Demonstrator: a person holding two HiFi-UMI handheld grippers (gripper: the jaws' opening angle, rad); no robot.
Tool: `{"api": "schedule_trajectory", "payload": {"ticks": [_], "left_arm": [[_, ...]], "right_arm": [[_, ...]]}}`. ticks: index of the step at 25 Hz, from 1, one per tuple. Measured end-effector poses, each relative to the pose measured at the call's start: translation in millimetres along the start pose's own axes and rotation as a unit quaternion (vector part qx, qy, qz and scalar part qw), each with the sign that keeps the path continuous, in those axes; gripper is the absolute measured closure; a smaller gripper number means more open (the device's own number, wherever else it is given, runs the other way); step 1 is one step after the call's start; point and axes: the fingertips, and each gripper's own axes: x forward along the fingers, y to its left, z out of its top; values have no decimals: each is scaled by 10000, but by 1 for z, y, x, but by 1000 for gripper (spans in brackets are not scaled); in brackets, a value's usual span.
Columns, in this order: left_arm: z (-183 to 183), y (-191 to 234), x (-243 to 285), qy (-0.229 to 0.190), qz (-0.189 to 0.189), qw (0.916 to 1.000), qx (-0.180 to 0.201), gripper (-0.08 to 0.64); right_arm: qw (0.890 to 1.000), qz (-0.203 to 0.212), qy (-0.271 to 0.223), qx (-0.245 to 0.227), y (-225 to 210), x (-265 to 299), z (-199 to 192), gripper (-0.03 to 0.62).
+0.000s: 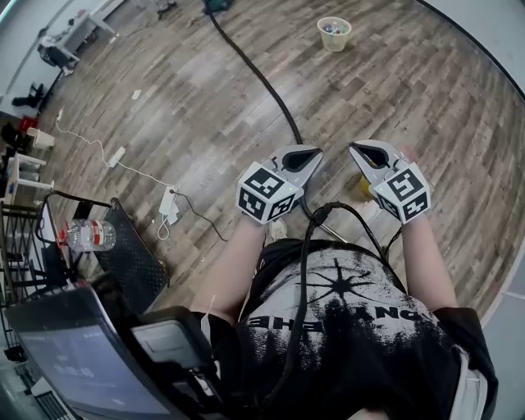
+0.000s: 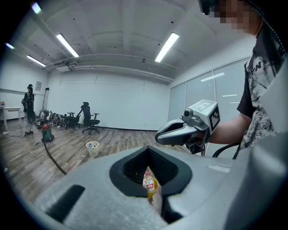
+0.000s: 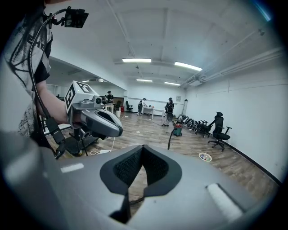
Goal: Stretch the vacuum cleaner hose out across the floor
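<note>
The black vacuum hose (image 1: 261, 78) lies on the wood floor. It runs from the vacuum cleaner (image 1: 215, 5) at the far end down to a spot just under my left gripper (image 1: 305, 152). My right gripper (image 1: 358, 150) hovers beside the left one, above the floor. Both stand shut with nothing between the jaws. In the left gripper view the hose (image 2: 55, 160) curves away to the red-topped vacuum cleaner (image 2: 46, 133). The right gripper view shows the hose (image 3: 170, 140) and the cleaner (image 3: 177, 130) far off, beyond my left gripper (image 3: 102, 122).
A small bin (image 1: 334, 34) stands far ahead on the right. A power strip (image 1: 169, 203) with white cables lies to the left, near a black cart (image 1: 123, 246) carrying a bottle (image 1: 90, 235). A yellow bottle (image 2: 150, 186) stands on the floor below the grippers. Office chairs (image 3: 219, 128) line the far wall.
</note>
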Motion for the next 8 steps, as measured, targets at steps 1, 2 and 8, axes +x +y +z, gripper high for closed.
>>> {"api": "schedule_trajectory", "payload": {"ticks": [1, 2, 8], "left_arm": [[1, 0, 0, 2, 2, 10000, 2, 560], [2, 0, 1, 1, 1, 10000, 3, 560], [3, -7, 7, -26, -46, 10000, -25, 560]], "right_arm": [[10000, 3, 13, 3, 0, 0, 0, 586], [10000, 5, 17, 4, -1, -1, 0, 586], [10000, 4, -16, 10, -4, -7, -3, 586]]}}
